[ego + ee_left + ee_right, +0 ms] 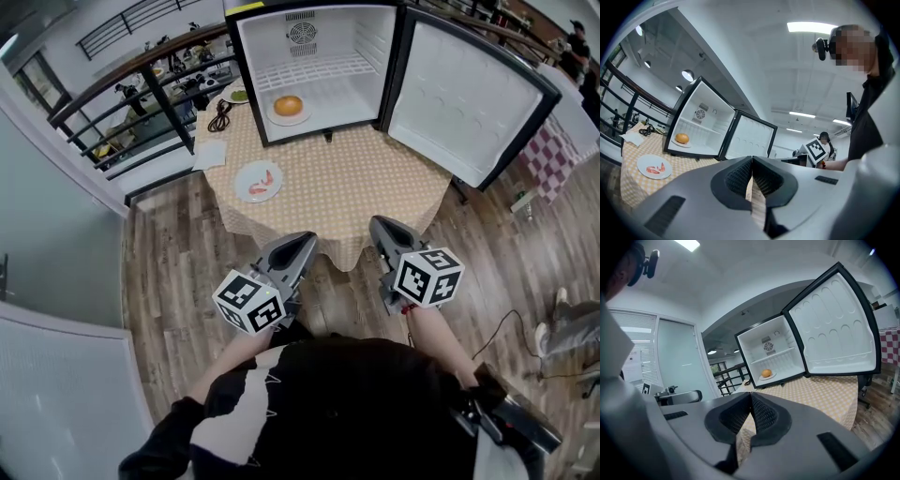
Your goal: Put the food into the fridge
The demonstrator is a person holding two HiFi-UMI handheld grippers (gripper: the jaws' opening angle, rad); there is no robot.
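At the far left of the head view, a dark railing [112, 88] runs past the table [375, 187], which wears a yellow checked cloth. Around the table's 10 o'clock corner we see a sheet of paper [211, 155], a coiled black cable [220, 117] and a small plate with something green [237, 95].

Toward 9 o'clock on the table sits a white plate [251, 171] of reddish food [261, 185], out on the cloth and well apart from the fridge. Its strips seem to lie with their long axis running from about 8 o'clock to 2 o'clock, though they are too small for us to name.

Our left gripper [305, 240] [752, 164] hangs off the table's 6 o'clock edge, pointing toward 1 o'clock. Its jaws are clenched together with nothing between them.

The mini fridge [356, 37] stands open at the table's 12 o'clock, its opening facing us. On its floor rests a second plate [288, 121] carrying a round orange-brown bun [288, 105], which has no long axis to speak of.

Our right gripper [379, 225] [750, 401], beside the left one and apart from it, points toward 11 o'clock. Its jaws are pressed together and empty.

The fridge door [469, 94] is swung wide toward 3 o'clock, and beyond it hangs a red checked cloth [553, 150].
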